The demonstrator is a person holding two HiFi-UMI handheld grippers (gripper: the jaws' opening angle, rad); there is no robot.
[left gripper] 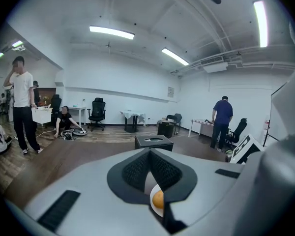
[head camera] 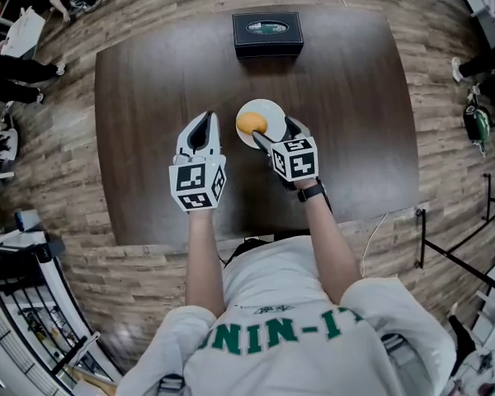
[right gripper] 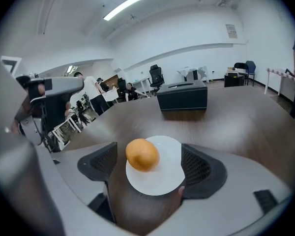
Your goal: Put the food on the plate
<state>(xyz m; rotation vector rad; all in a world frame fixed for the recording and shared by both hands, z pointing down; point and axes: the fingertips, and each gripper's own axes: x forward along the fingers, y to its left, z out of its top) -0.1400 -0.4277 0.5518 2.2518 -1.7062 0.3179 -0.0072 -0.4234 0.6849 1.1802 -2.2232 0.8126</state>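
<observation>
A round orange piece of food (head camera: 251,123) lies on the left part of a small white plate (head camera: 274,112) in the middle of the dark wooden table (head camera: 148,97). My right gripper (head camera: 276,132) is at the plate's near side, open. In the right gripper view the food (right gripper: 142,154) and plate (right gripper: 162,178) lie between the spread pads (right gripper: 199,165), which touch neither. My left gripper (head camera: 202,126) hovers just left of the plate, shut and empty. In the left gripper view the food (left gripper: 158,199) shows below its closed jaws.
A black box (head camera: 267,33) stands at the table's far edge, beyond the plate. People and office chairs are on the wooden floor around the table. A black stand (head camera: 454,254) is at the right, off the table.
</observation>
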